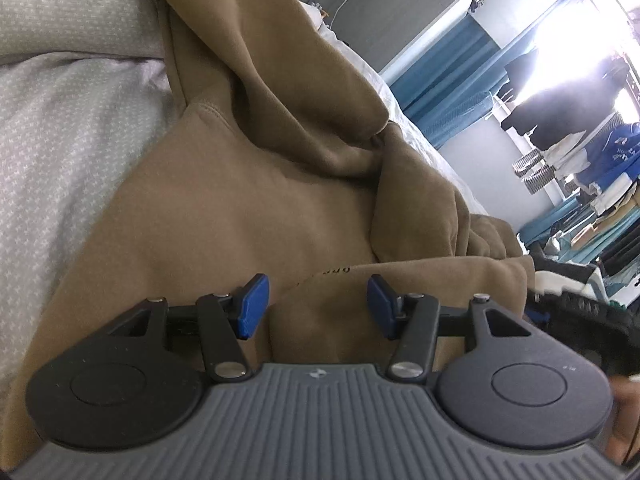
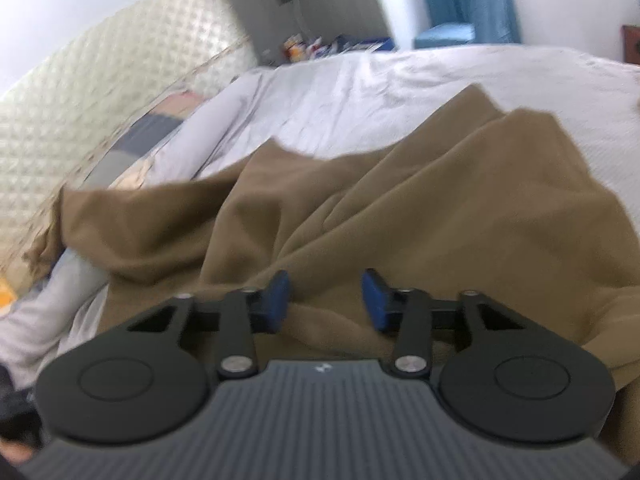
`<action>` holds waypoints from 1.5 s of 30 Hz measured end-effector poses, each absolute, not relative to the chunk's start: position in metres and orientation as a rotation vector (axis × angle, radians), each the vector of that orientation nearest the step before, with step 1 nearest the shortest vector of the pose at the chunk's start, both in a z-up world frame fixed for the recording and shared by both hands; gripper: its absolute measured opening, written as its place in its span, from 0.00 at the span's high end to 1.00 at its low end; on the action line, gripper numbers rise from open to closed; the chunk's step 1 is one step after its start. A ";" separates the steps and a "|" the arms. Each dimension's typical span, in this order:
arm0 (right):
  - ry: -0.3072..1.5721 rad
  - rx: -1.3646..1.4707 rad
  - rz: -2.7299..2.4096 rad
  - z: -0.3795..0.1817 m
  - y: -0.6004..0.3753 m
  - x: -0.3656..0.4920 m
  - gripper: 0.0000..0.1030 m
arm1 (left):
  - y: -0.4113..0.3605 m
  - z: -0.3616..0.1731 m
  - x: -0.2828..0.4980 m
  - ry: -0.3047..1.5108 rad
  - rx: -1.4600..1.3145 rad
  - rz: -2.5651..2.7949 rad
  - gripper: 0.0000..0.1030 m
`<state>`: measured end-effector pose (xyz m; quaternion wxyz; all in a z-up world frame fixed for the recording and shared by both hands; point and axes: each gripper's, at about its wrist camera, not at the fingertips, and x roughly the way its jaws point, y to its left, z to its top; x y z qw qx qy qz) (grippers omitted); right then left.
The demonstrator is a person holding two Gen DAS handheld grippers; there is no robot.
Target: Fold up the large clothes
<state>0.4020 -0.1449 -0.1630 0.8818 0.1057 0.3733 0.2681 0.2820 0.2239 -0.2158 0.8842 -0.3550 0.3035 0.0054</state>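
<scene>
A large brown hooded sweatshirt [image 1: 240, 208] lies rumpled on a bed with pale grey bedding [image 1: 60, 140]. In the left wrist view its hood [image 1: 280, 80] bunches up at the top, and small dark print shows near the fingers. My left gripper [image 1: 318, 306] is open, its blue pads [image 1: 252, 306] just over the brown cloth, holding nothing. In the right wrist view the same sweatshirt [image 2: 400, 208] spreads in loose folds across the bed [image 2: 400, 80]. My right gripper [image 2: 326, 300] is open and low over the fabric, with a fold between the jaws.
A quilted headboard [image 2: 100, 80] stands at the left of the right wrist view, with pillows below it. A bedside shelf with small items [image 2: 320, 46] is at the back. Blue curtains [image 1: 452, 64] and piles of clothes [image 1: 580, 152] fill the room's right side.
</scene>
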 end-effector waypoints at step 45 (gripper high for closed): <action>0.921 0.726 0.333 -0.223 -0.196 0.336 0.62 | 0.215 -0.196 0.235 0.709 -0.743 0.068 0.43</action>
